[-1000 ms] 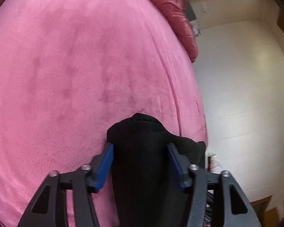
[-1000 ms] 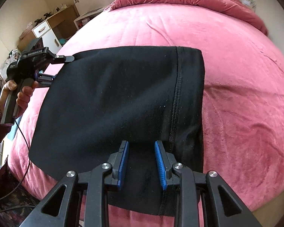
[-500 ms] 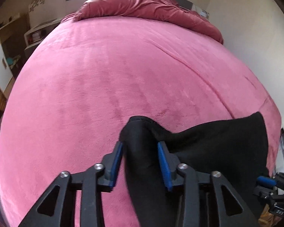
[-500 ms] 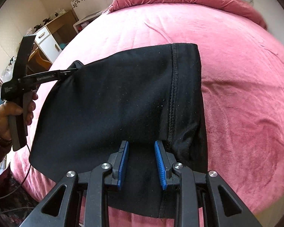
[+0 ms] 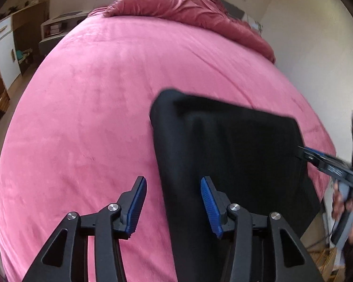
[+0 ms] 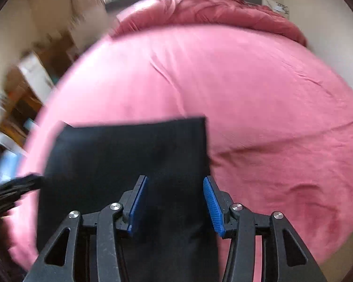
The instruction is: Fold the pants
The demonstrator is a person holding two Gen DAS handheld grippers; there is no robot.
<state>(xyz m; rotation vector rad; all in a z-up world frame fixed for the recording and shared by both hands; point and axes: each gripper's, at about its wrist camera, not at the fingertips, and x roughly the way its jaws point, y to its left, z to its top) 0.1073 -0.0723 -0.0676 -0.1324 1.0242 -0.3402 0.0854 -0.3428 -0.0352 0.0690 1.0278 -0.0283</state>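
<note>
The black pants (image 5: 233,164) lie folded in a flat rectangle on the pink bed near its front edge; they also show in the right wrist view (image 6: 129,159). My left gripper (image 5: 173,202) is open over the pants' left edge, holding nothing. My right gripper (image 6: 175,202) is open over the pants' right part, holding nothing. In the left wrist view the right gripper (image 5: 327,162) shows at the pants' right edge, held by a hand. The left gripper (image 6: 14,188) appears blurred at the left of the right wrist view.
The pink bedspread (image 5: 106,94) covers the whole bed. A bunched dark-red duvet (image 5: 183,7) lies at the head. A white and wood cabinet (image 5: 4,47) and a low shelf (image 5: 58,28) stand to the left. A pale wall (image 5: 317,58) is on the right.
Both grippers have opened and let go of the pants. The pants now lie flat on the bed. Both grippers have drawn back toward the front edge.
</note>
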